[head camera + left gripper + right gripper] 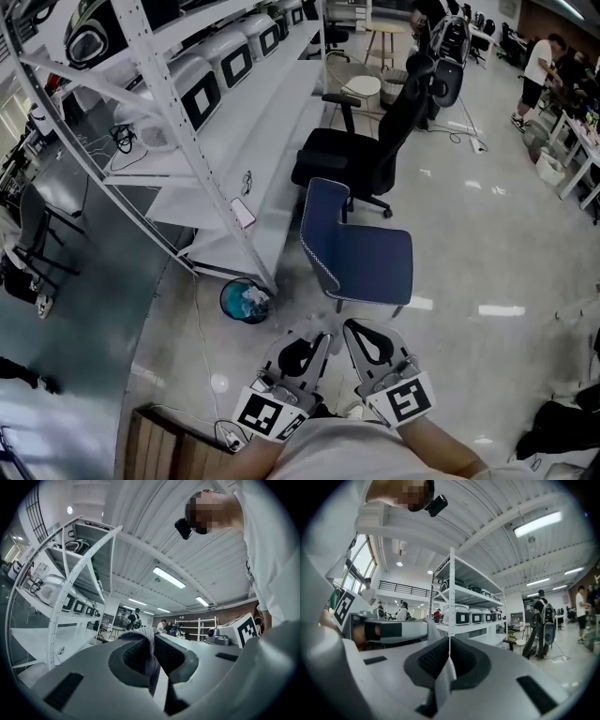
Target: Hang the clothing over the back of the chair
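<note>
We pinch the clothing [150,640], a thin, pale grey fabric bunched into soft folds, in both the left claw [319,339] and the right claw [351,326]. It droops between their pads, near the blue chair [361,253].

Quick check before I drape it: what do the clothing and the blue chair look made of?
The clothing: thin, soft cloth, pale grey and matte. It bunches and folds limply where it is pinched. The blue chair: seat and back look padded, covered in matte blue fabric with a pale trim along the edge. There is no gloss, so it is probably not bare plastic.
</note>
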`<act>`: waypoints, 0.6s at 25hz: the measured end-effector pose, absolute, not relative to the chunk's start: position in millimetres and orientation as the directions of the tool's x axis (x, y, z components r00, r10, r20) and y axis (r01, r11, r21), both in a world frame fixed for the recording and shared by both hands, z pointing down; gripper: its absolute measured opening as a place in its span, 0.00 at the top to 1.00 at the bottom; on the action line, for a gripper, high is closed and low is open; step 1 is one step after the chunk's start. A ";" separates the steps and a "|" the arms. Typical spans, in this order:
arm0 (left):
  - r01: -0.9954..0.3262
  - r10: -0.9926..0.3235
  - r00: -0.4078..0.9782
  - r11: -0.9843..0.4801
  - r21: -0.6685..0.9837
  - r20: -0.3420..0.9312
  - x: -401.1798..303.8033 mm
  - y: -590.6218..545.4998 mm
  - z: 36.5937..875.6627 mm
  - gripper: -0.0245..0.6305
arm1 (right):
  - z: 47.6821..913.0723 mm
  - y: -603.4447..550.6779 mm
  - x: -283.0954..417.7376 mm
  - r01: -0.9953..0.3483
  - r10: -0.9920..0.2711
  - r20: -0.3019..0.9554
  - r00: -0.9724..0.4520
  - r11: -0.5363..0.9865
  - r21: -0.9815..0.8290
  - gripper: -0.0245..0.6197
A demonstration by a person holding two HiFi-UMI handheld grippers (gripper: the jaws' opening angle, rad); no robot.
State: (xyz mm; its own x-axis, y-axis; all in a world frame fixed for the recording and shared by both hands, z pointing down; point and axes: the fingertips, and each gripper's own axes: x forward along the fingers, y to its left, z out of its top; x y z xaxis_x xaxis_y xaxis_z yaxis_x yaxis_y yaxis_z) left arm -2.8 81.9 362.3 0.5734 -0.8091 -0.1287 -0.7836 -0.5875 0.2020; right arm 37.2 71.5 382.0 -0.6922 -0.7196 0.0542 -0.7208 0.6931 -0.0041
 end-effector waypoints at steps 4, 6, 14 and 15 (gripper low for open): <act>-0.772 -0.800 0.584 -0.599 0.213 -0.134 -21.9 62.0 363.9 0.91 | 383.2 50.9 24.0 -0.734 -0.733 0.069 -0.677 0.679 0.011 0.93; -0.764 -0.794 0.592 -0.607 0.220 -0.134 -31.8 52.7 365.9 0.91 | 383.2 41.1 14.3 -0.744 -0.742 0.072 -0.666 0.668 0.000 0.93; -0.720 -0.764 0.628 -0.643 0.261 -0.149 -66.7 20.6 371.9 0.91 | 390.0 11.3 -19.5 -0.768 -0.764 0.123 -0.633 0.640 0.028 0.93; -0.716 -0.761 0.632 -0.646 0.265 -0.149 -71.3 17.8 372.5 0.91 | 389.9 7.9 -24.1 -0.773 -0.769 0.121 -0.627 0.634 0.021 0.93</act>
